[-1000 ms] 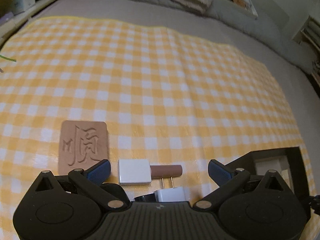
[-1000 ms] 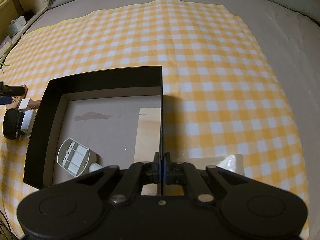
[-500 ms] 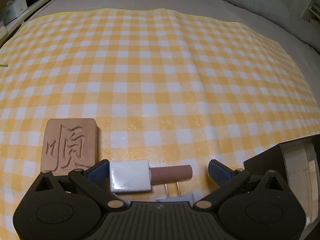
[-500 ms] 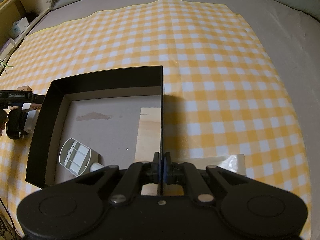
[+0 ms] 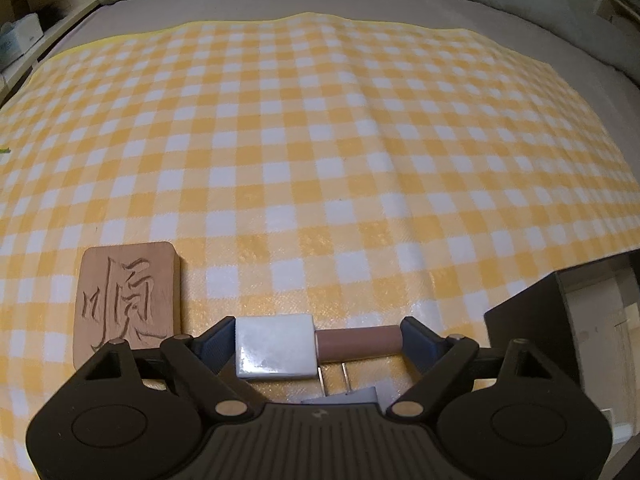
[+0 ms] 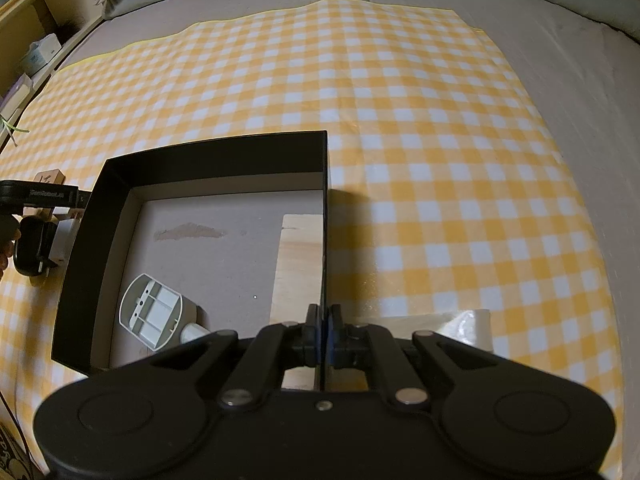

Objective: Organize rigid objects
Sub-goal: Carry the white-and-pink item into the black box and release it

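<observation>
My left gripper (image 5: 318,338) points down at the yellow checked cloth (image 5: 320,160). Its jaws are closing on a white block (image 5: 274,346) with a brown cylinder (image 5: 358,344) at its end, and the blue pads meet both outer ends. A carved wooden tile (image 5: 128,300) lies just left of it. A white plug (image 5: 340,394) with two prongs sits under the gripper body. My right gripper (image 6: 323,332) is shut on the right wall of the black box (image 6: 216,152). The box holds a grey plastic part (image 6: 154,316) and a pale wooden board (image 6: 300,264).
The black box (image 5: 524,320) stands right of the left gripper. The left gripper (image 6: 40,200) shows beside the box's left wall in the right wrist view. A clear plastic wrap (image 6: 468,328) lies right of the box. Grey bedding and shelves border the cloth.
The left gripper has come down and forward over the white block and brown cylinder, and its jaws have narrowed onto their ends. The right gripper and box have not moved.
</observation>
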The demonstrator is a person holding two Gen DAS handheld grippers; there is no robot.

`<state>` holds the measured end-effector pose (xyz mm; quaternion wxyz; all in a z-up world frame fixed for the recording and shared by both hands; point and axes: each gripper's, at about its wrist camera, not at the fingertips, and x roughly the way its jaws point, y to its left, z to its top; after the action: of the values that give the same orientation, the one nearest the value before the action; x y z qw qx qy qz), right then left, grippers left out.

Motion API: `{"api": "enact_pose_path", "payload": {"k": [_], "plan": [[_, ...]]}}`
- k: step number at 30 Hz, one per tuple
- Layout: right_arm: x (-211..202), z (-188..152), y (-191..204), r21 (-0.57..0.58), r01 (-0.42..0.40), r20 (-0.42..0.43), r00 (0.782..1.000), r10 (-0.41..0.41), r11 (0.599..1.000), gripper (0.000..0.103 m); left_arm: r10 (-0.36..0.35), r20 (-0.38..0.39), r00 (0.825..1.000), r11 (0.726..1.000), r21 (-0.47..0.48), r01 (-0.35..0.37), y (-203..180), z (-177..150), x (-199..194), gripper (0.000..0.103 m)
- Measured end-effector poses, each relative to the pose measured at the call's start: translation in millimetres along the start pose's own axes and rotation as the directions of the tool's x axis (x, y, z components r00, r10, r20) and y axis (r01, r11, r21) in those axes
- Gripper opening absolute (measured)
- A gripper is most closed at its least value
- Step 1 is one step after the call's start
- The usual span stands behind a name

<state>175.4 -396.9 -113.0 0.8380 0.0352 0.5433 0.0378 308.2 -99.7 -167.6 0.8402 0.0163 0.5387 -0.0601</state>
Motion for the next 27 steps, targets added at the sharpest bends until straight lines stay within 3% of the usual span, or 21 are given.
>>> {"api": "enact_pose_path", "payload": {"k": [6,10,19,27], "plan": [[-0.1,-0.1,-0.4,0.000,-0.001,0.000,1.000,0.001,1.000,0.004,0.036,-0.004,0.999,0.999,0.030,-0.036,-9.3,-5.9,9.1,0.087],[-0.1,-0.5,0.3,-0.004,0.002,-0.001,1.000,-0.002,1.000,0.004,0.009,-0.008,1.000,1.000,0.007,-0.009,-14.8,-1.5,8.1,0.086],[0.6,-0.3,1.9,-0.014,0.008,-0.003,1.000,-0.008,1.000,0.004,-0.129,0.076,0.989,0.978,-0.157,0.140,-5.3,9.3,-32.5,0.086],[0.6,0.5,0.8,-0.018,0.009,-0.003,1.000,-0.009,1.000,0.003,-0.233,0.149,0.961,0.952,-0.167,0.256,-25.1,5.2,-70.2,0.086]]}}
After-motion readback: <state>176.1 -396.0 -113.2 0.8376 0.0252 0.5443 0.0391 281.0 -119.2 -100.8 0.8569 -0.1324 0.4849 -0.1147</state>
